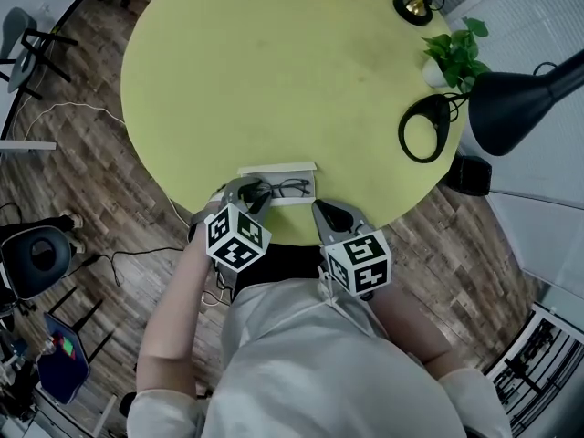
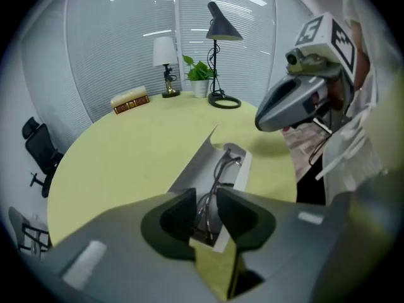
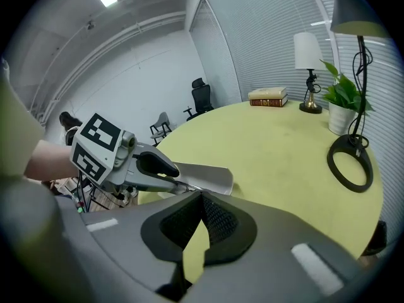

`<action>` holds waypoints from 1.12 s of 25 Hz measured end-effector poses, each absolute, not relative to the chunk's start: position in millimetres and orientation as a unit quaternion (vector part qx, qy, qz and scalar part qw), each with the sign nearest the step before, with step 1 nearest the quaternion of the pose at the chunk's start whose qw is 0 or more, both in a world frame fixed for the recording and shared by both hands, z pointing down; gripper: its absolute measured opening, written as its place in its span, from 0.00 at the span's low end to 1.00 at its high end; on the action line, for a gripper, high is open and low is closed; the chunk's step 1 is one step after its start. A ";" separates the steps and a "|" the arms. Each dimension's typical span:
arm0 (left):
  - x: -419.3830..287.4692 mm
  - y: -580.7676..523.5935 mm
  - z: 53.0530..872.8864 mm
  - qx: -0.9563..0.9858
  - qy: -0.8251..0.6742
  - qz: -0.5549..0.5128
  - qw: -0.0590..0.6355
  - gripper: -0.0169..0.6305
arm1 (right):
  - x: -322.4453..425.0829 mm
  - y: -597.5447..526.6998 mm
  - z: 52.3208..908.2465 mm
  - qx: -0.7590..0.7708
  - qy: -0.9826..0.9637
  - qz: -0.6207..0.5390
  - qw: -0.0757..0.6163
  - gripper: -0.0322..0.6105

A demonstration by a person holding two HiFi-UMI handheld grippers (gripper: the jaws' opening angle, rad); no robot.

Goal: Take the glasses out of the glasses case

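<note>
Yellow-green round table (image 1: 228, 80) carries, at its near edge, an open white glasses case (image 1: 278, 167) with the glasses (image 1: 290, 187) lying inside. The left gripper (image 2: 205, 201) hangs over the case's left end, jaws slightly spread astride the frame. Just right of the case, the right gripper (image 3: 202, 197) hovers, jaws pressed together and empty. A potted plant (image 1: 454, 55) and a black desk lamp (image 1: 511, 103) stand well apart at the far right.

An office: round yellow table (image 1: 255, 80), swivel chairs (image 3: 201, 98), slatted blinds (image 2: 113, 49) and desk lamp (image 1: 511, 103).
</note>
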State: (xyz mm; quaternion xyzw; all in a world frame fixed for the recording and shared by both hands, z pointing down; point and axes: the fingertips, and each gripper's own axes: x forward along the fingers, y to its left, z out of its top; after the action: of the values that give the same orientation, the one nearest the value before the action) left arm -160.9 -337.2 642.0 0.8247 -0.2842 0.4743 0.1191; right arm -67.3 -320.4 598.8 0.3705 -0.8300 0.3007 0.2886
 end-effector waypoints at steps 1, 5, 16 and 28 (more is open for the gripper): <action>-160.0 -336.9 643.8 0.825 -0.272 0.482 0.117 0.18 | -67.6 -319.5 599.7 0.370 -0.830 0.302 0.290 0.05; -157.0 -331.5 652.2 0.822 -0.218 0.513 0.113 0.17 | -69.7 -315.0 600.9 0.369 -0.828 0.304 0.294 0.05; -156.3 -335.4 660.4 0.821 -0.183 0.536 0.076 0.08 | -60.5 -309.4 596.9 0.379 -0.822 0.299 0.303 0.05; -149.3 -339.4 639.8 0.831 -0.175 0.528 -0.002 0.07 | -52.4 -306.2 586.0 0.394 -0.821 0.288 0.296 0.05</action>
State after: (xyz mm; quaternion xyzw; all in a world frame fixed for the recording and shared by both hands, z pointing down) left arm -149.3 -339.4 639.8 0.8307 -0.1751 0.5284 -0.0016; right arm -52.4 -306.2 586.0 0.3941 -0.8208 0.2881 0.2965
